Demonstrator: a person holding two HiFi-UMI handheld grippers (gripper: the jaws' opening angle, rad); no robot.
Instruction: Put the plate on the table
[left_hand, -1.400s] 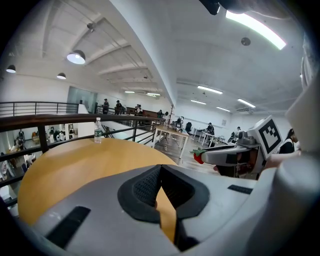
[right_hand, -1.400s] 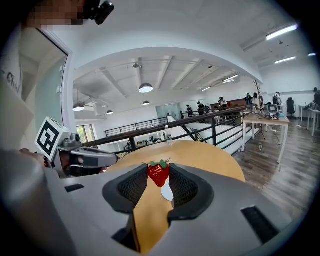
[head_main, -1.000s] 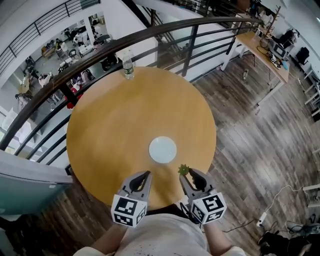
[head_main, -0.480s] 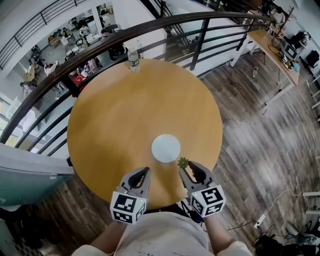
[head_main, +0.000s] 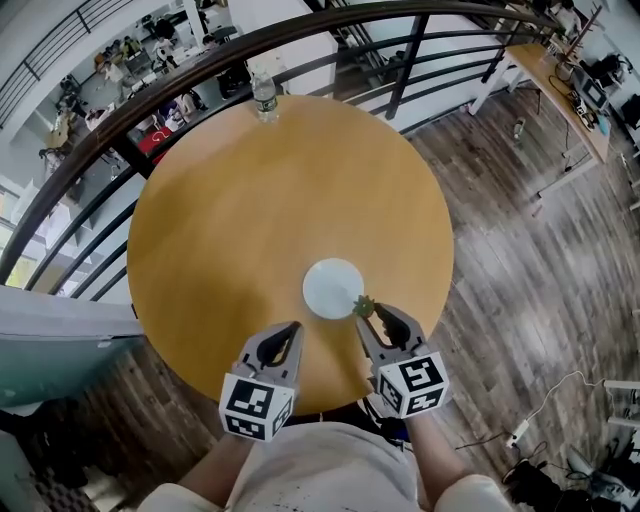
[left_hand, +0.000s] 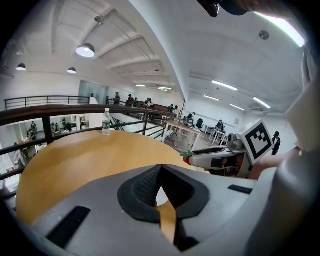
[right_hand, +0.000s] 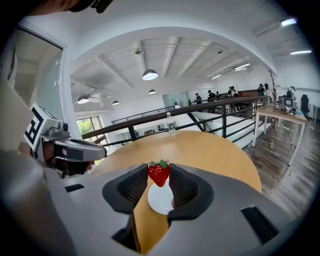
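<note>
A small white plate (head_main: 333, 288) lies flat on the round wooden table (head_main: 250, 210), near its front edge. My right gripper (head_main: 369, 314) is shut on a red strawberry (right_hand: 158, 173) with a green top (head_main: 364, 307), held just at the plate's near right rim. The plate (right_hand: 161, 199) shows below the berry between the jaws. My left gripper (head_main: 286, 338) hovers over the table's front edge, left of the plate, its jaws shut with nothing between them (left_hand: 159, 187).
A clear water bottle (head_main: 264, 101) stands at the table's far edge by a dark curved railing (head_main: 180, 85). Beyond the railing is a drop to a lower floor. A wooden desk (head_main: 560, 70) stands at the far right on plank flooring.
The right gripper with the strawberry has moved forward to the plate's rim. The view has shifted, so the table sits slightly higher in frame. The left gripper keeps its place.
</note>
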